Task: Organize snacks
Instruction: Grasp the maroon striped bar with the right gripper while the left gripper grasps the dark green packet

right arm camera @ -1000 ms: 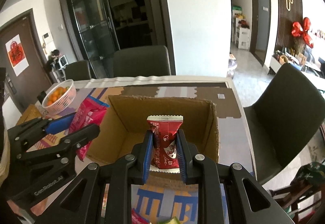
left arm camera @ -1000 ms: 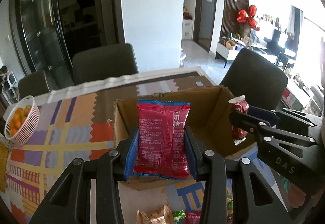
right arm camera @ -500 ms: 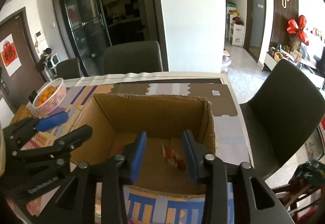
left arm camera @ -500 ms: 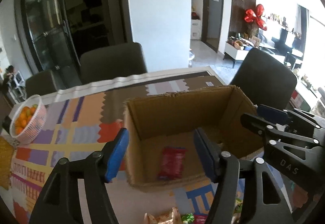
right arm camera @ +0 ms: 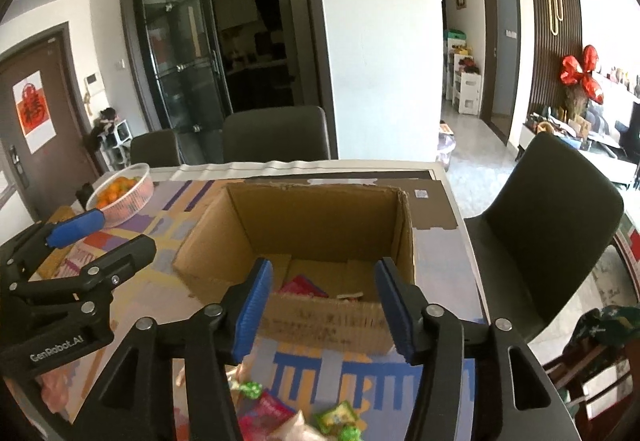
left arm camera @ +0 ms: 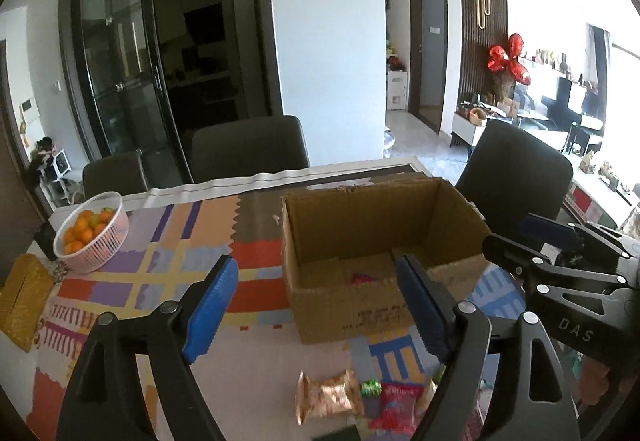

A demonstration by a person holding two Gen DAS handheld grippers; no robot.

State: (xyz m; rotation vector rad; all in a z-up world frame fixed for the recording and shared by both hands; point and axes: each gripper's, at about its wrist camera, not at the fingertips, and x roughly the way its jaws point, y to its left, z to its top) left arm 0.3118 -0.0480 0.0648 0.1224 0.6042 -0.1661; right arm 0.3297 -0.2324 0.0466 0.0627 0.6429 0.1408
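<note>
Both empty and opening, the left gripper (left arm camera: 316,305) and right gripper (right arm camera: 324,309) are hovering short of the cardboard box (right arm camera: 320,225), loose snacks (right arm camera: 280,409) lying nearer still, beneath the right one.

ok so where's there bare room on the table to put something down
Free: the patterned mat between the fruit basket and the cardboard box, and the mat strip in front of the box's left corner. Crowded: the near edge, where the loose snack packets lie. The box floor already holds packets.
</note>
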